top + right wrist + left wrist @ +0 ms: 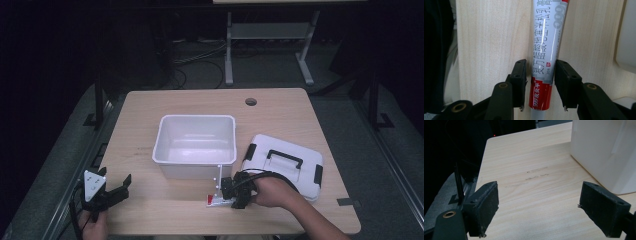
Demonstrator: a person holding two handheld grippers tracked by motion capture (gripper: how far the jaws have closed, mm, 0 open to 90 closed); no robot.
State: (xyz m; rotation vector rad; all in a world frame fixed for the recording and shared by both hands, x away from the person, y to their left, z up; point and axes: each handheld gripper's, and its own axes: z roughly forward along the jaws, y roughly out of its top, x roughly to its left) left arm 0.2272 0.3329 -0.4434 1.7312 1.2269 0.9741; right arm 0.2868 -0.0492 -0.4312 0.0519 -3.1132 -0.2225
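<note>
Our right gripper [541,75] jaws straddle the tube [545,57], contact unclear; left gripper [539,207] gapes empty at 8 o'clock of the bin [165,150].

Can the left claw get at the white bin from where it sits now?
Probably yes. The left claw stands open over bare table, and the white bin is just ahead to one side with nothing between; the right claw works at the ointment tube elsewhere.

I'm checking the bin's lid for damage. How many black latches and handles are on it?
3. On the white lid right of the bin: a latch at its left edge, a handle in the middle, and a latch at its right edge. The person's hand may hide more.
</note>
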